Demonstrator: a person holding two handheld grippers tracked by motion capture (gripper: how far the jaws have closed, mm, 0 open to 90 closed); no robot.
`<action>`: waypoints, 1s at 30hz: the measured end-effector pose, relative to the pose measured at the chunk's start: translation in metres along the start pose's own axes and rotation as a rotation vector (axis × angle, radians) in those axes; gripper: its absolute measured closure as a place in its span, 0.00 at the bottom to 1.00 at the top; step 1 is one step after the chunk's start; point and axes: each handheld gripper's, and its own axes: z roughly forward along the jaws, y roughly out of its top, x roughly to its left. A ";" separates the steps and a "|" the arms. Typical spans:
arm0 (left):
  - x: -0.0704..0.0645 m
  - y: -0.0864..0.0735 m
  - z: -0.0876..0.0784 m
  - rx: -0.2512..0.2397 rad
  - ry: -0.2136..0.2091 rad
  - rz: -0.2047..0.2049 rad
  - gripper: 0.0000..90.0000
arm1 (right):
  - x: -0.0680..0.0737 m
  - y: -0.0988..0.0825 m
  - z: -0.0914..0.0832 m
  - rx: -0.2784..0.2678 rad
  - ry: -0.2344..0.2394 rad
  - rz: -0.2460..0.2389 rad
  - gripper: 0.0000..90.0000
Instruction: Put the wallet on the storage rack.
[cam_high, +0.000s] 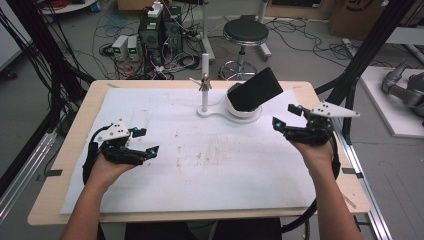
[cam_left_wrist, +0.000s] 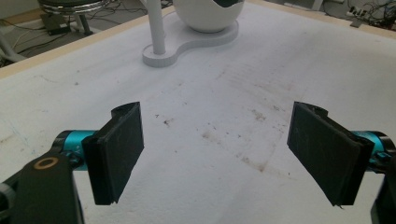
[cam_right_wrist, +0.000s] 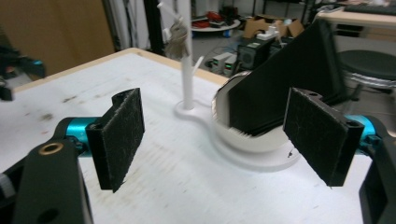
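Observation:
A white stand (cam_high: 210, 113) sits at the back middle of the table, with a thin post (cam_high: 204, 82) and a round bowl (cam_high: 243, 111). A black flat wallet-like object (cam_high: 256, 89) leans tilted in the bowl; it appears again (cam_right_wrist: 285, 79) in the right gripper view, and the bowl's underside (cam_left_wrist: 210, 16) shows in the left gripper view. Keys (cam_high: 203, 85) hang on the post, also seen as keys (cam_right_wrist: 176, 35). My left gripper (cam_high: 143, 141) is open at the left of the table, nothing between its pads (cam_left_wrist: 116, 149). My right gripper (cam_high: 287, 116) is open just right of the bowl, empty.
The table (cam_high: 75, 145) is covered by a stained white mat (cam_high: 200, 165). Behind it stand a black stool (cam_high: 245, 32), computer boxes (cam_high: 160, 30) and floor cables. Black frame poles (cam_high: 365, 55) rise at the right.

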 end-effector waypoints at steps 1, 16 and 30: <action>0.000 0.000 0.000 -0.006 0.000 -0.003 0.21 | 0.001 -0.007 0.001 0.001 0.007 0.006 0.23; -0.001 -0.004 0.004 -0.072 -0.035 -0.024 0.20 | 0.004 -0.065 0.012 0.078 0.018 0.030 0.22; 0.000 -0.005 0.004 -0.076 -0.028 -0.030 0.20 | 0.006 -0.073 0.018 0.121 0.009 0.016 0.22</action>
